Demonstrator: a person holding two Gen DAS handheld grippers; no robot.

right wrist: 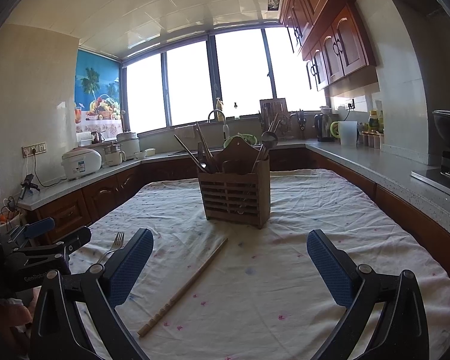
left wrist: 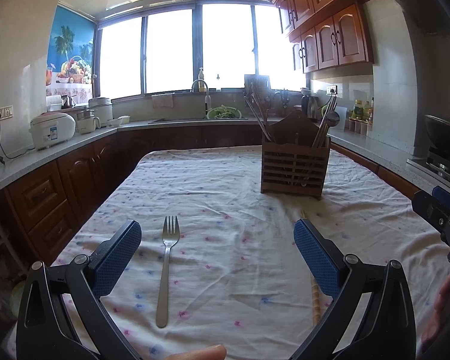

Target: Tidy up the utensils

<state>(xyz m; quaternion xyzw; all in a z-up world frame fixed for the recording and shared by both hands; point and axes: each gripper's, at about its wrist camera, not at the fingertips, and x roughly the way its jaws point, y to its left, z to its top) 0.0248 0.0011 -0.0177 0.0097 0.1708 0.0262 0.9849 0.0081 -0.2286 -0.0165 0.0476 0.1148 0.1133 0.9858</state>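
A steel fork (left wrist: 167,267) lies on the flowered cloth, tines pointing away, between the spread fingers of my left gripper (left wrist: 217,237), which is open and holds nothing. A wooden chopstick (right wrist: 184,288) lies slantwise on the cloth inside my open right gripper (right wrist: 230,246), nearer its left finger. In the left wrist view that chopstick (left wrist: 315,300) shows partly behind the right finger. The slatted wooden utensil holder (left wrist: 295,162) (right wrist: 235,192) stands upright farther back, with chopsticks, a fork and a ladle in it. The fork (right wrist: 114,246) also shows left of the right gripper.
The table cloth (right wrist: 315,204) covers a table ringed by kitchen counters (left wrist: 60,150). A rice cooker (left wrist: 52,129) and pots stand at the left, a sink at the back, a kettle, bottles and a wok on a stove (left wrist: 444,144) at the right. A finger (left wrist: 195,352) shows at the bottom.
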